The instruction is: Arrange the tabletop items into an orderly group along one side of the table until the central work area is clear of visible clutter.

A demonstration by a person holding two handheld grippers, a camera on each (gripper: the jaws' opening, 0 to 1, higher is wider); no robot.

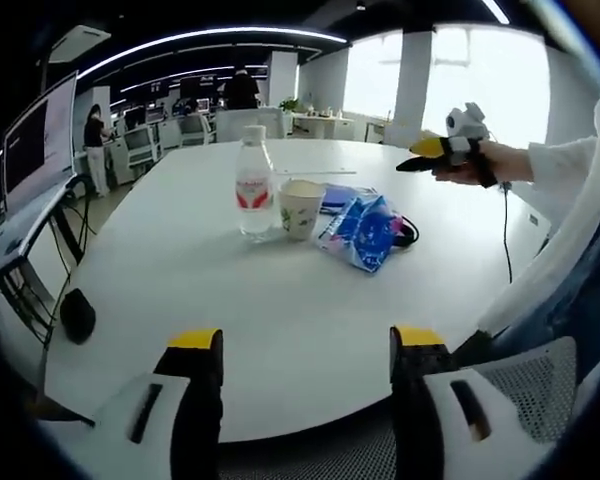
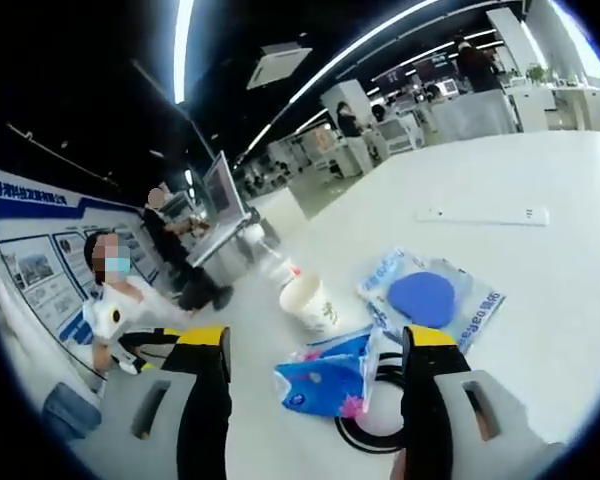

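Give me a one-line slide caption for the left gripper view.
Open left hand-held gripper faces a water bottle, paper cup and blue packets on a white table.

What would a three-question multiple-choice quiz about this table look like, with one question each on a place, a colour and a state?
1. The patterned paper cup stands
A) touching the clear plastic water bottle
B) at the table's far edge
C) on the floor

2. The gripper tips are
A) red
B) yellow
C) green

3. The right gripper is
A) shut on the cup
B) shut on the blue plastic packet
C) open

Answers: 1 A, cup and bottle stand touching on the white table; 2 B, yellow caps on black jaws; 3 C, jaws apart, holding nothing.
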